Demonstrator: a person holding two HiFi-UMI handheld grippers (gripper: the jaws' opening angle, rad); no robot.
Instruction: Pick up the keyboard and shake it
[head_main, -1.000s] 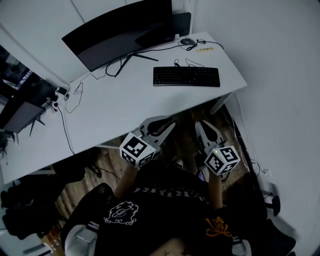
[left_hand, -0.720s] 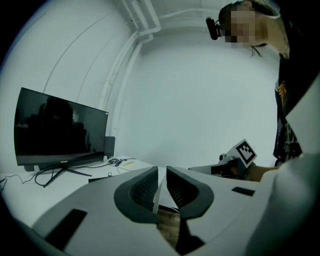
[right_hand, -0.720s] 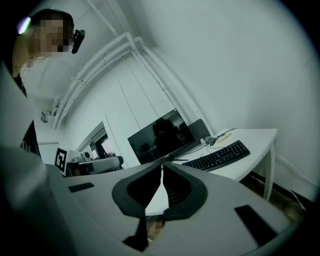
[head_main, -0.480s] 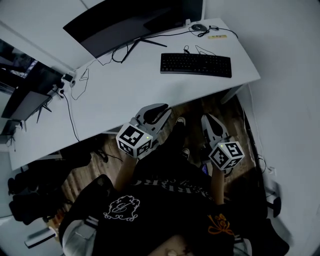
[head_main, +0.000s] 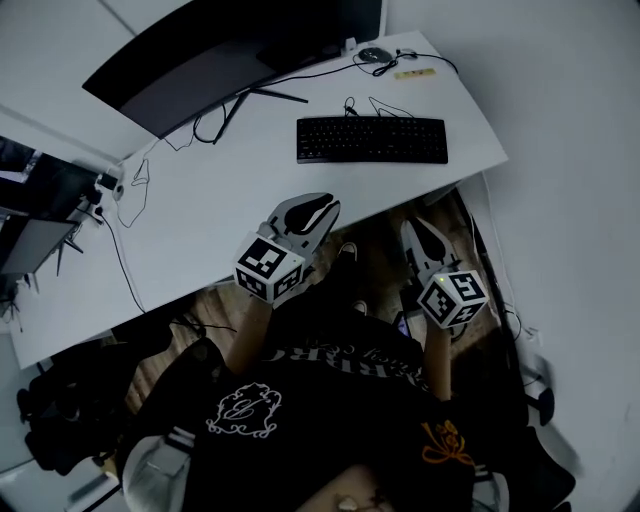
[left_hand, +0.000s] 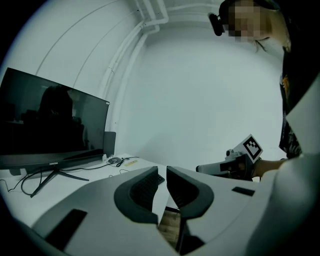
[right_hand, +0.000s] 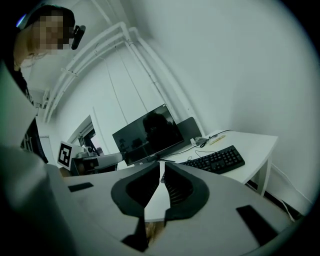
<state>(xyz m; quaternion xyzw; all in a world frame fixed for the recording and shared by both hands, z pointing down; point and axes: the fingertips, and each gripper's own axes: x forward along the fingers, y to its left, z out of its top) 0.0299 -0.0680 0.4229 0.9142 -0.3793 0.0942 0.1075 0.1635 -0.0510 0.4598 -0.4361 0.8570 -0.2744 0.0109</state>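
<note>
A black keyboard (head_main: 372, 140) lies flat on the white desk (head_main: 220, 220), toward its right end; it also shows in the right gripper view (right_hand: 216, 160). My left gripper (head_main: 322, 207) hovers at the desk's front edge, well short of the keyboard, jaws shut and empty (left_hand: 162, 172). My right gripper (head_main: 416, 229) hangs lower, over the floor in front of the desk and below the keyboard's right half. Its jaws (right_hand: 162, 170) stand almost together and are just beginning to open, with nothing between them.
A wide dark monitor (head_main: 230, 50) stands behind the keyboard, a mouse (head_main: 372, 55) and cables (head_main: 215, 125) near it. A second screen (head_main: 30, 235) sits at the far left. A white wall closes the desk's right side. The person's dark shirt (head_main: 330, 400) fills the foreground.
The left gripper has risen forward until its tips overlap the desk's front edge. The right gripper has stayed low in front of the desk. The head view has swung slightly.
</note>
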